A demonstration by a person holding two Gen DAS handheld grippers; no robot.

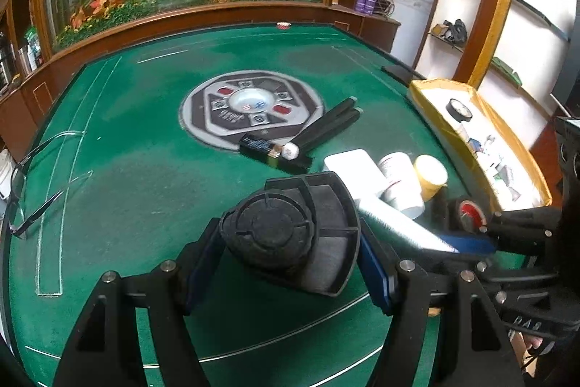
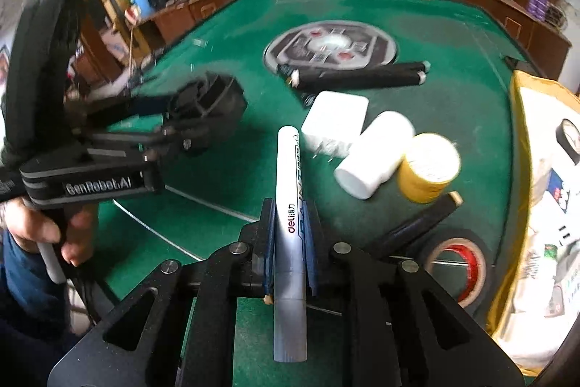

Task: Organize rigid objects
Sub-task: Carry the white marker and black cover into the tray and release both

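Observation:
A black round plastic holder with ribbed compartments (image 1: pixel 290 227) sits between the blue pads of my left gripper (image 1: pixel 290 242), lifted over the green felt table (image 1: pixel 137 176). In the right wrist view the same holder (image 2: pixel 210 100) and left gripper (image 2: pixel 188 122) appear blurred at the left, held by a person's hand. My right gripper (image 2: pixel 290 216) is shut on a silver paint marker (image 2: pixel 288 169), which points forward along the fingers. From the left wrist camera the marker (image 1: pixel 395 223) and the right gripper (image 1: pixel 475 242) lie just right of the holder.
Ahead lie a white power adapter (image 2: pixel 335 118), a white bottle on its side (image 2: pixel 373 151), a yellow tape roll (image 2: pixel 427 165), a black tape roll with a red core (image 2: pixel 456 263) and black tubes (image 2: pixel 362 75). A yellow-edged box (image 1: pixel 507 140) stands right; glasses (image 1: pixel 36 176) lie left.

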